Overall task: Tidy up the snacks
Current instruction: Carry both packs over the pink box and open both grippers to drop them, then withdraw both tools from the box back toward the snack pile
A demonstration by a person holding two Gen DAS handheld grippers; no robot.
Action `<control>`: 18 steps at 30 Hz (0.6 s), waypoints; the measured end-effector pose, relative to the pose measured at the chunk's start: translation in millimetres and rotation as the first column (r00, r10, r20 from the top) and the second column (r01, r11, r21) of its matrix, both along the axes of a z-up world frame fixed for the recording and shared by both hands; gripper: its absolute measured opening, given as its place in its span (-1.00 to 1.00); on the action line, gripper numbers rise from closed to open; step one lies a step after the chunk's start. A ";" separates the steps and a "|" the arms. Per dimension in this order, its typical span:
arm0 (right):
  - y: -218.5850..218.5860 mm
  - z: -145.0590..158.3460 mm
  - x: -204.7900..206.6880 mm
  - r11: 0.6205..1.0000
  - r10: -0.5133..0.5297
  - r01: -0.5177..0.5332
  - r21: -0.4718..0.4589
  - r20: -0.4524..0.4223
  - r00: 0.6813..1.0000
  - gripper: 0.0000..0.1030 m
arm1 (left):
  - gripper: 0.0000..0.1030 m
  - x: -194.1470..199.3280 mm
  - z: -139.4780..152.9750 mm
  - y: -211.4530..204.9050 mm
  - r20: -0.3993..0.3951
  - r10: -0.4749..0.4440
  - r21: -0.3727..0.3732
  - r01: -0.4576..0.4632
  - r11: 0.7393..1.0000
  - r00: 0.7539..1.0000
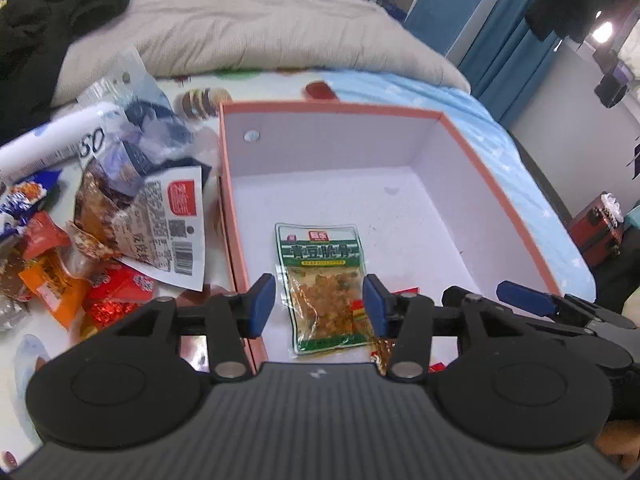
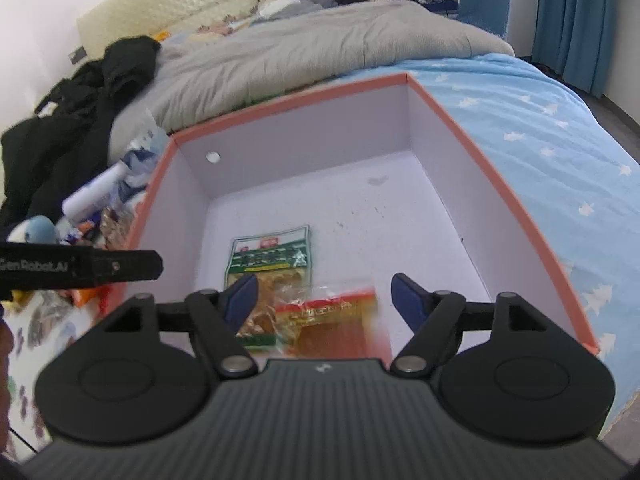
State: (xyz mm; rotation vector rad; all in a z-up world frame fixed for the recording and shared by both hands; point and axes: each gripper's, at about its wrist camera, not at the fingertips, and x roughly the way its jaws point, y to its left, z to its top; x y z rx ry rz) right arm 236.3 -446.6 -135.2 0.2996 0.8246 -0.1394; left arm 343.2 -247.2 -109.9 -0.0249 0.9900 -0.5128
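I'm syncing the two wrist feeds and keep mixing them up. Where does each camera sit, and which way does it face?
Left wrist: on the left gripper, over the near left corner of the pink-rimmed box, facing the green snack packet; the right gripper's blue finger shows.
Right wrist: on the right gripper, above a blurred red packet; the left gripper juts in.
Shared: box, green packet, grey duvet.
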 end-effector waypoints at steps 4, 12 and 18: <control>6.3 20.3 -12.6 1.000 0.003 -0.003 -0.011 0.045 0.999 0.45 | 0.05 -16.8 24.5 13.3 0.042 0.010 -0.016 -0.010 1.000 0.999; 30.0 68.0 -48.9 1.000 0.012 -0.011 -0.011 0.145 0.989 0.45 | 0.05 -67.1 75.9 54.0 0.139 0.035 -0.049 -0.029 0.998 0.990; 56.8 99.2 -80.0 0.999 0.043 -0.039 -0.023 0.221 0.974 0.45 | 0.05 -110.3 101.5 89.0 0.193 0.071 -0.063 -0.060 0.996 0.979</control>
